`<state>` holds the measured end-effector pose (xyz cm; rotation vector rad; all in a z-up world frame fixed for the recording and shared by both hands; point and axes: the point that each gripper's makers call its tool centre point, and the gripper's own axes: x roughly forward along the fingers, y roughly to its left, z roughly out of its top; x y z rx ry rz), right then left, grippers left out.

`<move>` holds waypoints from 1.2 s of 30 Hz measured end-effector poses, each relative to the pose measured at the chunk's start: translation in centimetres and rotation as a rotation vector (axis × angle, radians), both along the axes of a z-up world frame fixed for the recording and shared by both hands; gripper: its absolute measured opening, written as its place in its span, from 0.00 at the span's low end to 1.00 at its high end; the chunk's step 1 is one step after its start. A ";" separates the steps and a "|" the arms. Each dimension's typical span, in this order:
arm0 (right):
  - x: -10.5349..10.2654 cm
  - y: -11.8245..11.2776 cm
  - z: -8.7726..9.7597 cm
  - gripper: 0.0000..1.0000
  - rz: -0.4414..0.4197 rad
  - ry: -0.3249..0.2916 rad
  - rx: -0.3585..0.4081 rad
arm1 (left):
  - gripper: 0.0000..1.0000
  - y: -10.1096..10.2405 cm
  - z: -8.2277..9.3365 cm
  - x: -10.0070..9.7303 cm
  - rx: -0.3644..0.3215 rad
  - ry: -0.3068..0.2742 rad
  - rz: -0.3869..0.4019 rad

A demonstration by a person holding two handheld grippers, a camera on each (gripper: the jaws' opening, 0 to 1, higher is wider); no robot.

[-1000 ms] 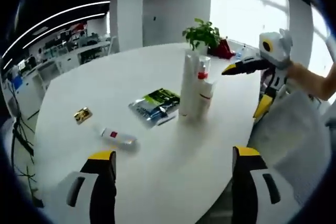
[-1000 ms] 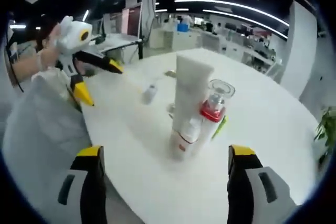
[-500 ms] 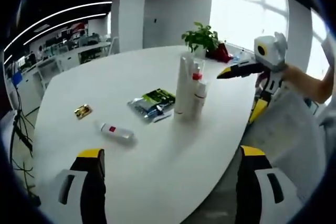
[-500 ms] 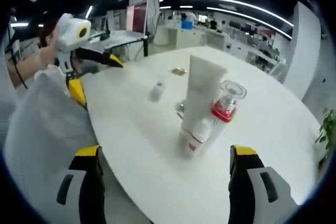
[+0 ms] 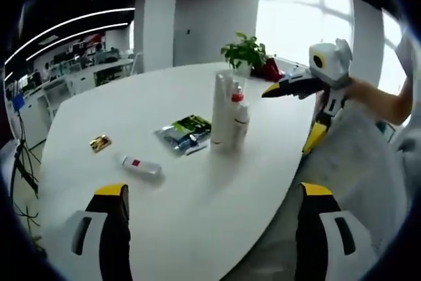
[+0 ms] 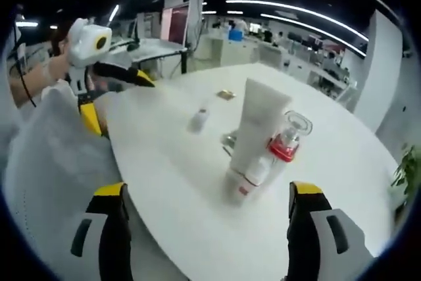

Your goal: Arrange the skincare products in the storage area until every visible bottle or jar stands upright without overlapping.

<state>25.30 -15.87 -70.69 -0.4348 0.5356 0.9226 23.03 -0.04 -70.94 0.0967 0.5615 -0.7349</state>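
Observation:
On the round white table (image 5: 197,195), a tall white tube (image 5: 218,106), a red-collared bottle (image 5: 235,111) and a small white bottle (image 5: 243,121) stand upright, close together. The same tube (image 6: 258,128), clear-capped bottle (image 6: 287,141) and small bottle (image 6: 253,172) stand ahead in the right gripper view. One small bottle (image 5: 139,165) lies on its side to the left, also seen as the lying bottle (image 6: 197,121). My left gripper (image 5: 214,192) and right gripper (image 6: 209,192) are open and hold nothing, short of the table edge.
A green and blue sachet pack (image 5: 183,133) lies beside the upright group, and a gold packet (image 5: 100,143) lies farther left. A potted plant (image 5: 243,49) stands at the far edge. The right gripper (image 5: 293,87) and the left gripper (image 6: 118,72) hover off the table's rim.
Both views have drawn back from the table, so the bottles look smaller and farther away. The products themselves have not moved.

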 end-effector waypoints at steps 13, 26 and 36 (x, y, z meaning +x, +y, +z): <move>-0.4 0.0 -0.3 1.00 0.012 -0.016 -0.047 | 0.99 0.2 -0.4 0.2 0.022 -0.006 -0.003; -0.6 1.5 0.7 1.00 0.034 -0.016 -0.017 | 0.99 0.4 -0.4 0.0 0.020 -0.007 0.020; -0.7 4.8 0.9 0.94 0.116 -0.021 -0.010 | 0.99 0.9 -1.2 -0.6 0.047 0.032 0.034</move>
